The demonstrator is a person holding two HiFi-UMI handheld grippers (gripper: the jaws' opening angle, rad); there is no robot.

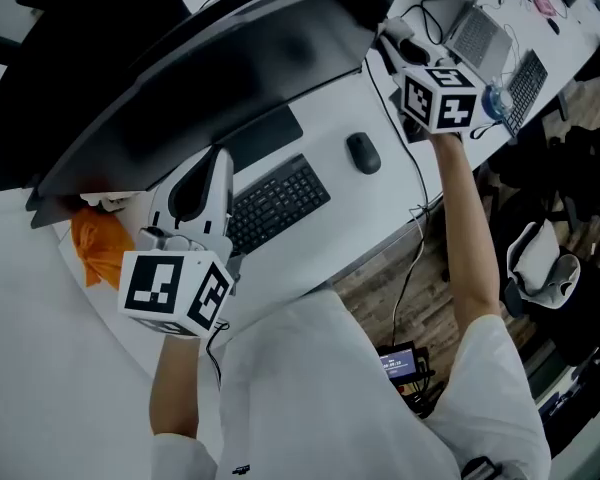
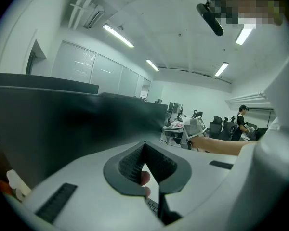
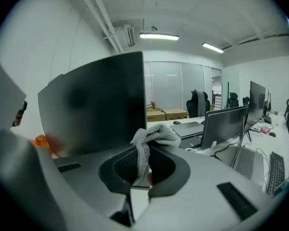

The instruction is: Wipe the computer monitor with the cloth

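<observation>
The wide dark monitor (image 1: pixel 220 68) stands tilted across the white desk (image 1: pixel 380 208). My right gripper (image 1: pixel 392 36) is at the monitor's right edge, shut on a grey-white knitted cloth (image 3: pixel 154 136) that bunches above its jaws. In the right gripper view (image 3: pixel 143 152) the screen (image 3: pixel 96 105) fills the left half, close in front. My left gripper (image 1: pixel 218 154) is under the monitor's lower edge, above the keyboard, its jaws shut with no object between them (image 2: pixel 144 146). The left gripper view shows the dark screen (image 2: pixel 62 119) to the left.
A black keyboard (image 1: pixel 280 200) and a mouse (image 1: pixel 363 153) lie in front of the monitor. An orange thing (image 1: pixel 100 243) sits by its left end. A laptop (image 1: pixel 477 36), a second keyboard (image 1: pixel 525 88) and cables crowd the desk's right end. A white chair (image 1: pixel 545 263) stands on the floor.
</observation>
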